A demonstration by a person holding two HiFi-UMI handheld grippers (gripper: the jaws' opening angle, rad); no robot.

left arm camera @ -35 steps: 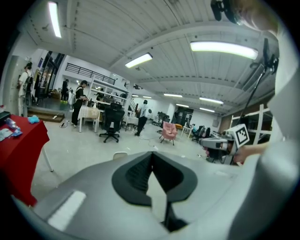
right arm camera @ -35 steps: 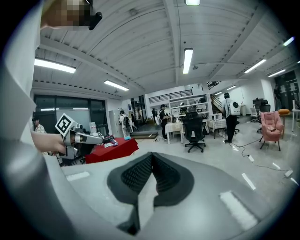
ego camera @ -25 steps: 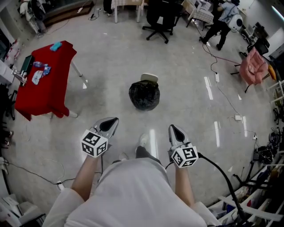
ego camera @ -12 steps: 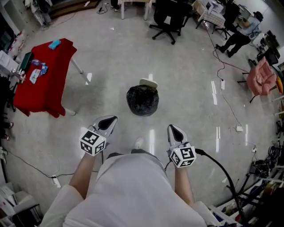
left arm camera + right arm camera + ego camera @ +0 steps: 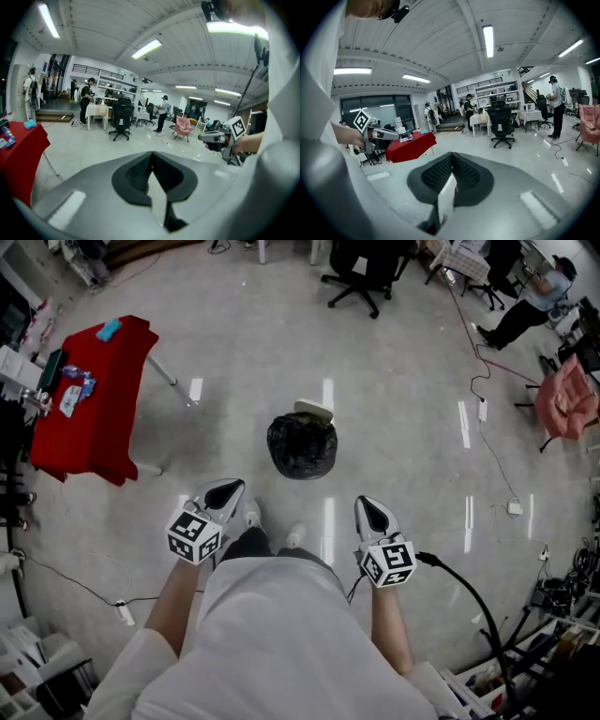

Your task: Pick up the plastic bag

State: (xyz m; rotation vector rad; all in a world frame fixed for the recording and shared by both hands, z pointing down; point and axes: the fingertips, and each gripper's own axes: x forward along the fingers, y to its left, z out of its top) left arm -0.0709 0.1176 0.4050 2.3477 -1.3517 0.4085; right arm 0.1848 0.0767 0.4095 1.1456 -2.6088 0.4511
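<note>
Left tongs [image 5: 229,487] and right tongs [image 5: 368,506], both pressed together, empty, hover apart from the black plastic bag [image 5: 302,444] ahead.

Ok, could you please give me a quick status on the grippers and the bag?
Left gripper and right gripper both shut, empty. Black plastic bag on floor ahead, untouched. Nothing in the way; red table off left.

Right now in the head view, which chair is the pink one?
The pink chair at the far right edge, right of the black plastic bag. The other, the office chair at the top, is black with a wheeled base.
</note>
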